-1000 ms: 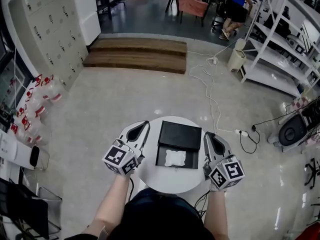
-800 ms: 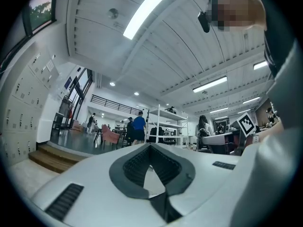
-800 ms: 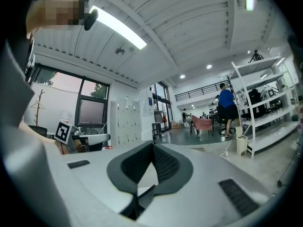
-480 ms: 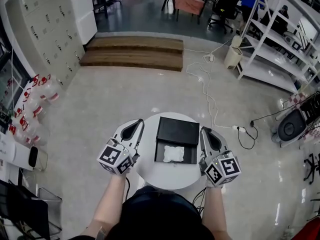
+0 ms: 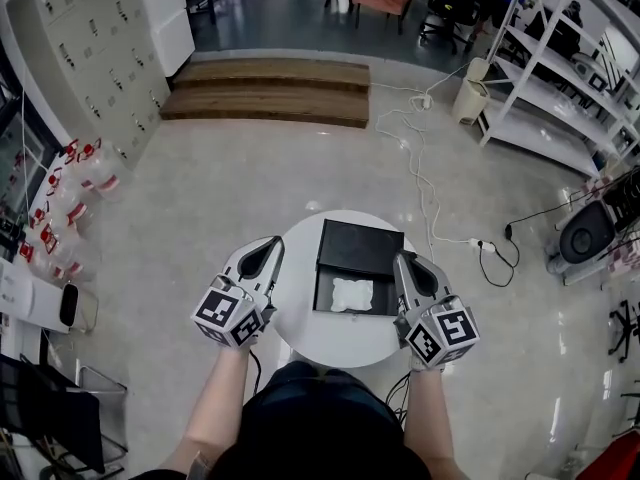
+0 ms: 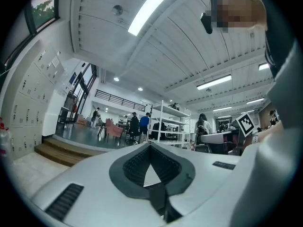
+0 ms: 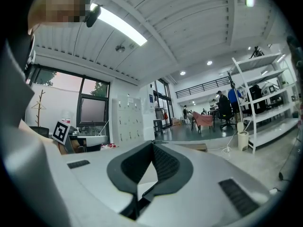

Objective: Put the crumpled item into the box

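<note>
Nearest: both forearms low in the head view, one gripper on each side of the round white table [image 5: 330, 346].

Left gripper [image 5: 271, 245] – jaws pressed together at the tips, nothing between them. Its own view looks out level across the room and shows no table or box.

Right gripper [image 5: 404, 259] – jaws likewise closed tip to tip and empty, aimed out over the floor.

Between the two: black box [image 5: 322, 298] on the table, open, with its lid [image 5: 362, 248] laid back on the far side. The crumpled item [image 5: 352, 294], white, lies inside the tray, clear of both grippers.

Change over the last second: very little. The item sat in the tray a second ago and sits there now. The grippers have stayed closed and flank the box as before – the small shift in framing looks like head motion, not work on the box.

Judgement: the placement looks done and the hands are idle or backing off. Only closing the lid might remain, and the task does not ask for that.

Beyond: a white cable [image 5: 420, 183] trails over the pale floor; wooden steps [image 5: 265, 90] and open shelving [image 5: 560, 78] lie farther off.
</note>
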The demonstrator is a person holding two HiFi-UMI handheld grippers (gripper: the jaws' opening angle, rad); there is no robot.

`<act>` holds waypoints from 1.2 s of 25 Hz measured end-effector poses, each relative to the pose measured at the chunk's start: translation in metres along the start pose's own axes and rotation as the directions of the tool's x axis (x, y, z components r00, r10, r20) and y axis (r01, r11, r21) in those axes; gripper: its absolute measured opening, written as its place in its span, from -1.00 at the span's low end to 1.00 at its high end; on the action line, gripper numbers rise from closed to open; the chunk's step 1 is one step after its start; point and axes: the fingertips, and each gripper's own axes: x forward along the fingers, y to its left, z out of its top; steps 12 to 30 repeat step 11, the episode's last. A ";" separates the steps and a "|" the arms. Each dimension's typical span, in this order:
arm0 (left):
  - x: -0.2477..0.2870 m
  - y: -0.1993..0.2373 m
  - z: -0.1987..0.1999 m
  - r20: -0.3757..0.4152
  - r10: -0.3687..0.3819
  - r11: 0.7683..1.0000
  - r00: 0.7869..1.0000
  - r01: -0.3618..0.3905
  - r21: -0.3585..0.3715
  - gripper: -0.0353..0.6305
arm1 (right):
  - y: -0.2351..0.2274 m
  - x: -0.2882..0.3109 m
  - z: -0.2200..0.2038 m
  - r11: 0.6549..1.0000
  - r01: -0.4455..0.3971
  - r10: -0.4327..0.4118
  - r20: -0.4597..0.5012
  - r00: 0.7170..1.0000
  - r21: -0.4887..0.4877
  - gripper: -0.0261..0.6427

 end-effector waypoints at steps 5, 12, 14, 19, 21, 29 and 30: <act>0.001 0.003 -0.004 -0.009 -0.007 1.000 1.000 0.007 -0.001 -0.89 | 0.001 0.003 -0.005 1.000 0.003 -0.003 -0.010 1.000 -0.004 -0.91; 0.006 0.002 -0.008 -0.020 -0.010 1.000 1.000 0.010 -0.005 -0.88 | -0.003 0.003 -0.007 1.000 0.000 -0.001 -0.022 1.000 -0.011 -0.91; 0.006 0.002 -0.008 -0.020 -0.010 1.000 1.000 0.010 -0.005 -0.88 | -0.003 0.003 -0.007 1.000 0.000 -0.001 -0.022 1.000 -0.011 -0.91; 0.006 0.002 -0.008 -0.020 -0.010 1.000 1.000 0.010 -0.005 -0.88 | -0.003 0.003 -0.007 1.000 0.000 -0.001 -0.022 1.000 -0.011 -0.91; 0.006 0.002 -0.008 -0.020 -0.010 1.000 1.000 0.010 -0.005 -0.88 | -0.003 0.003 -0.007 1.000 0.000 -0.001 -0.022 1.000 -0.011 -0.91; 0.006 0.002 -0.008 -0.020 -0.010 1.000 1.000 0.010 -0.005 -0.88 | -0.003 0.003 -0.007 1.000 0.000 -0.001 -0.022 1.000 -0.011 -0.91; 0.006 0.002 -0.008 -0.020 -0.010 1.000 1.000 0.010 -0.005 -0.88 | -0.003 0.003 -0.007 1.000 0.000 -0.001 -0.022 1.000 -0.011 -0.91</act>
